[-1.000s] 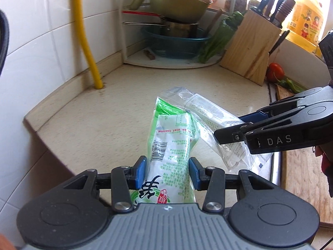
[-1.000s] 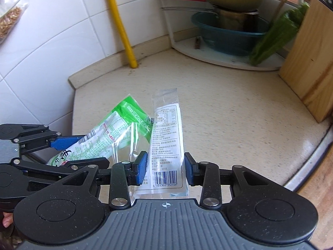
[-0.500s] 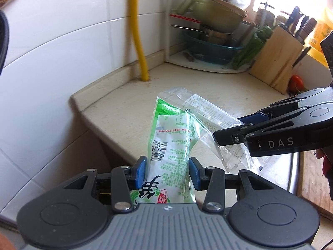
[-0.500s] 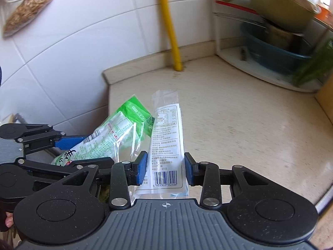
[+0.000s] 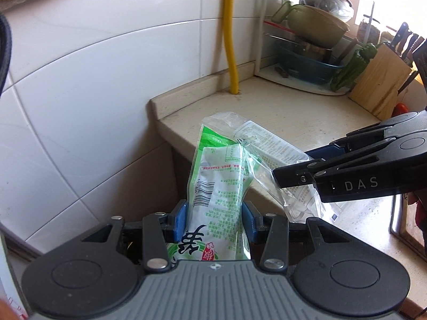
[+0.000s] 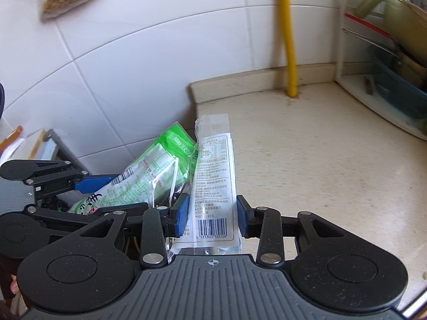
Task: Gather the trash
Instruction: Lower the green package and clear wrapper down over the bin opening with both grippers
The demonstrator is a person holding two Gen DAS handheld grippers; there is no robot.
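While the left wrist view looks down past the bench (image 5: 280,106) corner, the left tongs (image 5: 214,217) are narrowed onto a green-and-white printed wrapper (image 5: 221,181), blue pads pressing both its edges. That wrapper stands up from the pads, in the air just off the bench corner, its top touching a clear printed wrapper (image 5: 269,146). The right tongs (image 5: 291,172) reach in beside it and clamp the clear wrapper. Beyond the corner, a yellow pipe (image 5: 229,40) meets the bench at the tiled wall; farther along are stacked pots and a wooden knife block (image 5: 379,85).

Through the right wrist view, the right tongs (image 6: 212,214) are closed on the clear wrapper (image 6: 214,176), its barcode between the pads, held over the bench (image 6: 307,146) corner. Just beside it, off the corner, the left tongs (image 6: 88,186) grip the green wrapper (image 6: 149,173).
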